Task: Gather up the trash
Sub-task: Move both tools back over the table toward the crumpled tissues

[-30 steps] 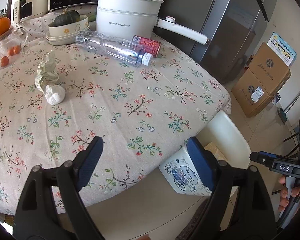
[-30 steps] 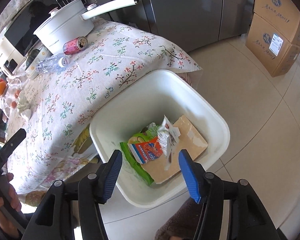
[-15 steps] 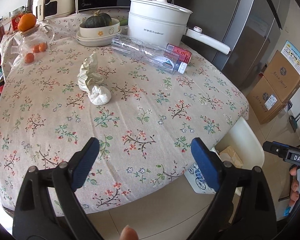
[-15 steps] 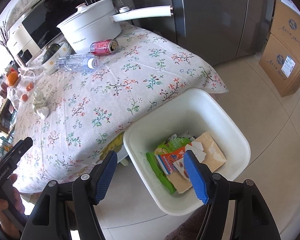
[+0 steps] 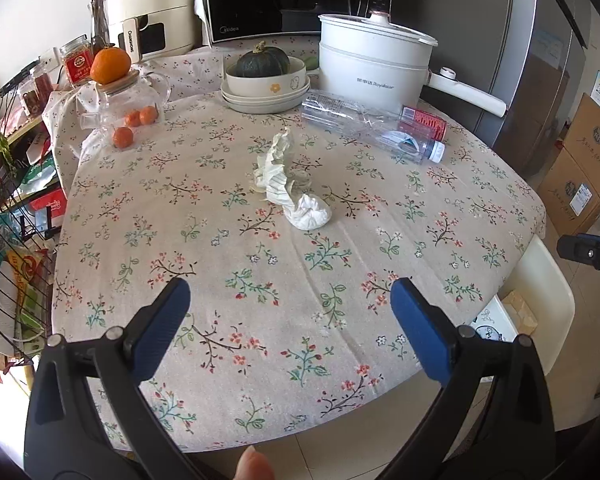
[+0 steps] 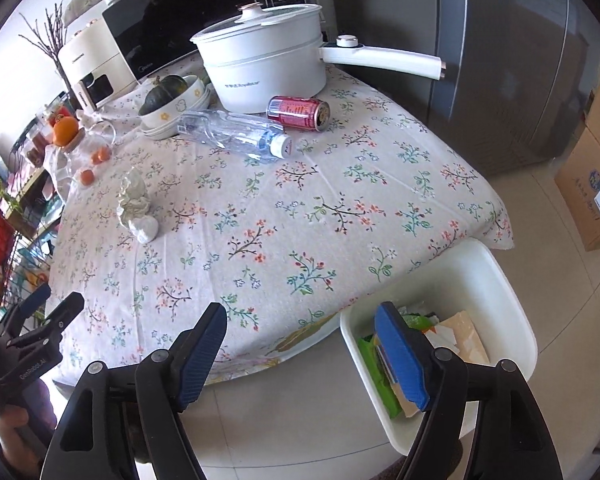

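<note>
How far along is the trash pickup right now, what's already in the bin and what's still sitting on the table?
Done: the white bin beside the table already holds a green wrapper and cardboard. In hand: nothing; the left gripper and right gripper are both open and empty. Left: the crumpled paper, white tissue ball, plastic bottle and red can lie on the tablecloth.
</note>
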`<control>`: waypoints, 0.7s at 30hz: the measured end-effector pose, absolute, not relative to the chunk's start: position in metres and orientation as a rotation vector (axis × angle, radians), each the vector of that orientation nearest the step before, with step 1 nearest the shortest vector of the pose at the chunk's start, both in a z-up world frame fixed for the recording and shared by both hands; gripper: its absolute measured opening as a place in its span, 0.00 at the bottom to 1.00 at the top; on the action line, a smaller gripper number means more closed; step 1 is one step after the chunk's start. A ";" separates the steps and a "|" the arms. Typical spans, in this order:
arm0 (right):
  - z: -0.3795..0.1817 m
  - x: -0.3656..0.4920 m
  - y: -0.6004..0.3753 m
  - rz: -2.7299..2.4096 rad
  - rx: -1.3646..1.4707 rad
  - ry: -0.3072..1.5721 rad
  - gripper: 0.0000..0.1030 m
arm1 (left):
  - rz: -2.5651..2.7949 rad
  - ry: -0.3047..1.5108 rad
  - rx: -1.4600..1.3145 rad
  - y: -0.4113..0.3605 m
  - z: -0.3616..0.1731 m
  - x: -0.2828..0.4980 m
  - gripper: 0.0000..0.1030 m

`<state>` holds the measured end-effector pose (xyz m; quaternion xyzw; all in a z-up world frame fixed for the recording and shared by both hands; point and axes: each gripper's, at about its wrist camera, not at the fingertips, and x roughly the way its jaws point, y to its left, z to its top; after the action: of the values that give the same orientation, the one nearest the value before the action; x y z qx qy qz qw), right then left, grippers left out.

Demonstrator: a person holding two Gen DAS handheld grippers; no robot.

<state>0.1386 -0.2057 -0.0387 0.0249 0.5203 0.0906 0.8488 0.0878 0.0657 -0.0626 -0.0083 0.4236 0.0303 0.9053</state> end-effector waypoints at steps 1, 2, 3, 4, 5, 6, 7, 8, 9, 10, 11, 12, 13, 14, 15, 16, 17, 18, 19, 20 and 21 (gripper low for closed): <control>-0.037 0.140 -0.199 0.202 0.047 1.092 0.77 | 0.070 0.879 -0.007 0.070 -0.062 0.089 0.97; -0.036 0.142 -0.193 0.212 0.042 1.089 0.77 | 0.079 0.882 0.004 0.074 -0.062 0.091 0.97; -0.035 0.144 -0.188 0.220 0.036 1.085 0.78 | 0.084 0.883 0.012 0.078 -0.061 0.092 0.97; -0.035 0.146 -0.183 0.226 0.031 1.084 0.78 | 0.090 0.882 0.012 0.083 -0.060 0.093 0.97; -0.034 0.148 -0.178 0.231 0.027 1.083 0.78 | 0.094 0.883 0.006 0.088 -0.059 0.095 0.97; -0.034 0.151 -0.174 0.235 0.025 1.083 0.78 | 0.097 0.890 0.003 0.092 -0.059 0.097 0.97; -0.033 0.153 -0.170 0.239 0.025 1.082 0.78 | 0.098 0.900 0.008 0.096 -0.058 0.100 0.97; -0.033 0.156 -0.167 0.241 0.026 1.081 0.79 | 0.096 0.910 0.020 0.098 -0.058 0.102 0.97; -0.032 0.160 -0.164 0.243 0.027 1.080 0.79 | 0.087 0.921 0.040 0.100 -0.058 0.104 0.97; -0.031 0.163 -0.162 0.245 0.031 1.079 0.79 | 0.079 0.927 0.060 0.102 -0.057 0.106 0.97; -0.031 0.166 -0.160 0.248 0.035 1.076 0.79 | 0.077 0.926 0.070 0.105 -0.055 0.109 0.97; -0.030 0.170 -0.159 0.250 0.041 1.074 0.79 | 0.076 0.918 0.066 0.110 -0.053 0.111 0.97; -0.029 0.173 -0.158 0.250 0.047 1.071 0.79 | 0.068 0.910 0.049 0.114 -0.051 0.115 0.97; -0.030 0.177 -0.158 0.247 0.054 1.069 0.79 | 0.050 0.905 0.022 0.117 -0.051 0.119 0.97; -0.030 0.180 -0.158 0.241 0.060 1.068 0.80 | 0.027 0.906 -0.010 0.120 -0.052 0.125 0.97; -0.031 0.184 -0.158 0.233 0.064 1.069 0.80 | 0.004 0.910 -0.040 0.121 -0.054 0.131 0.97; -0.032 0.187 -0.157 0.225 0.065 1.073 0.80 | -0.019 0.917 -0.066 0.122 -0.058 0.138 0.97; -0.034 0.191 -0.157 0.219 0.067 1.075 0.80 | -0.038 0.923 -0.086 0.120 -0.062 0.144 0.97; -0.035 0.196 -0.157 0.215 0.069 1.078 0.80 | -0.050 0.928 -0.103 0.118 -0.066 0.150 0.97; -0.036 0.199 -0.156 0.209 0.071 1.078 0.80 | -0.057 0.933 -0.116 0.116 -0.070 0.157 0.97; -0.036 0.203 -0.157 0.201 0.074 1.076 0.80 | -0.058 0.938 -0.132 0.113 -0.075 0.163 0.97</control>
<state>0.2033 -0.1568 -0.0362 0.0352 0.5116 0.0957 0.8531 0.1635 0.1126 -0.0747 -0.0634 0.4516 -0.0278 0.8895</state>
